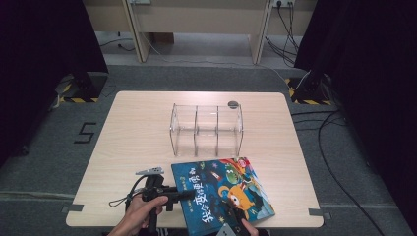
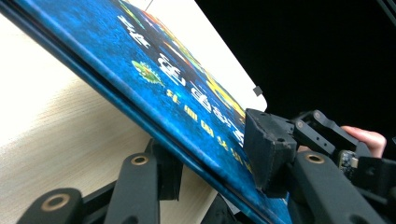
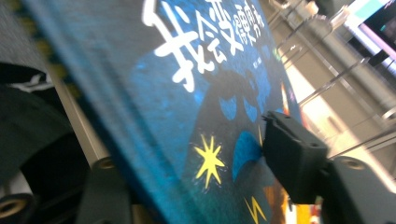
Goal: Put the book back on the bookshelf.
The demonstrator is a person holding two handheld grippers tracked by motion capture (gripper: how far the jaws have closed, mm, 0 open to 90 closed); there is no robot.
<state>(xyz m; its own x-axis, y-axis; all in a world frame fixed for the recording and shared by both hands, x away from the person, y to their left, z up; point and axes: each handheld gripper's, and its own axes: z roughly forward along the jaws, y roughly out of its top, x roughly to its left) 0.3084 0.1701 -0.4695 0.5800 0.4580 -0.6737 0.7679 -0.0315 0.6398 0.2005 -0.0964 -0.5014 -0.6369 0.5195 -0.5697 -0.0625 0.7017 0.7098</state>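
Lifting the blue picture book (image 1: 223,191) from the near edge of the pale wooden surface (image 1: 133,142) calls for even pressure: the left gripper (image 2: 212,163) has its jaws clamped on the spine edge, the right gripper (image 3: 196,186) straddles the near edge, its jaws narrowing. Beyond stands a clear acrylic three-compartment rack (image 1: 206,129), all slots empty.

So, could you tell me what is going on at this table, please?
A person is handling a blue picture book with two hand-held tools. The left tool is clamped on the book's left edge, one jaw under it and one on the cover. The right tool has its jaws around the near edge. The book lies just in front of a clear, empty acrylic organizer on the wooden table.
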